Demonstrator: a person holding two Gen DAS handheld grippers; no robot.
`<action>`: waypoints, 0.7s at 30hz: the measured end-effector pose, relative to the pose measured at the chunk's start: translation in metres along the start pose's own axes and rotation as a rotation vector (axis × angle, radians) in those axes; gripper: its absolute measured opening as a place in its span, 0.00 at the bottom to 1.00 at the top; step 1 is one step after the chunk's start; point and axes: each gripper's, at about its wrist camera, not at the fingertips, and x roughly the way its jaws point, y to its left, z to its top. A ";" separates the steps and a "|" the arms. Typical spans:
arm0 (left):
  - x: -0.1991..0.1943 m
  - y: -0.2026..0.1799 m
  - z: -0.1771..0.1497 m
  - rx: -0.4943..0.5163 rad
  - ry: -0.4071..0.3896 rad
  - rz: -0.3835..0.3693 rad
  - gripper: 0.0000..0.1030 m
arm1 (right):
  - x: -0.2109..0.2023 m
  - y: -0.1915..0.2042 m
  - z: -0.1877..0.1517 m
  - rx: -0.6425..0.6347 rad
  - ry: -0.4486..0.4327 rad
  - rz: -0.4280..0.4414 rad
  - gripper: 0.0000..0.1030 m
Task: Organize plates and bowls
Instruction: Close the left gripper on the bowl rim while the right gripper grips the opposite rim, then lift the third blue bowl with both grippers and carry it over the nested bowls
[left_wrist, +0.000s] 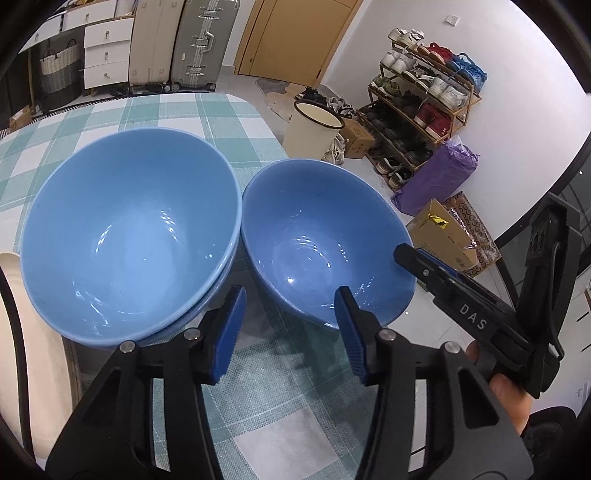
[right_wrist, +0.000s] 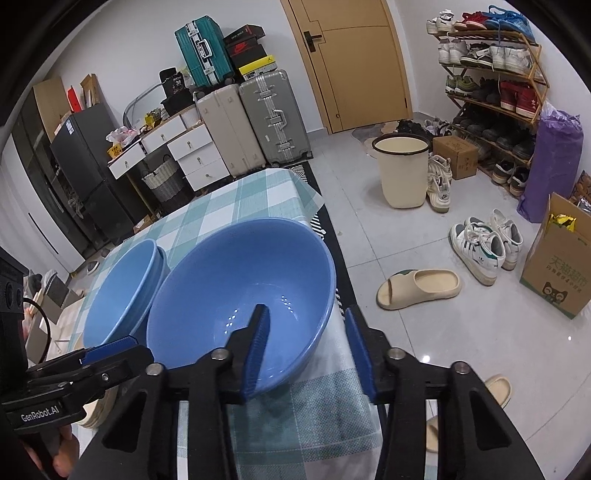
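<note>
Two nested blue bowls stand on the checked tablecloth. A single blue bowl sits just to their right, close to the table's edge. My left gripper is open and straddles that single bowl's near-left rim, one pad outside between the bowls and one over the inside. In the right wrist view the single bowl is in front and the nested pair behind it on the left. My right gripper is open across the bowl's right wall, with the pads apart from it.
Cream plates lie at the table's left. The table edge drops off right beside the single bowl. On the floor stand a cream bin, slippers, sneakers, a cardboard box and a shoe rack.
</note>
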 end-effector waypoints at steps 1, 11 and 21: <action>0.002 0.001 0.001 0.000 0.001 -0.004 0.45 | 0.002 0.000 0.000 0.000 0.001 -0.002 0.35; 0.013 0.004 0.007 -0.006 -0.006 -0.010 0.28 | 0.008 -0.001 -0.002 -0.009 -0.005 -0.021 0.20; 0.017 0.000 0.005 0.029 -0.011 0.023 0.21 | 0.009 0.000 -0.002 -0.021 -0.021 -0.043 0.17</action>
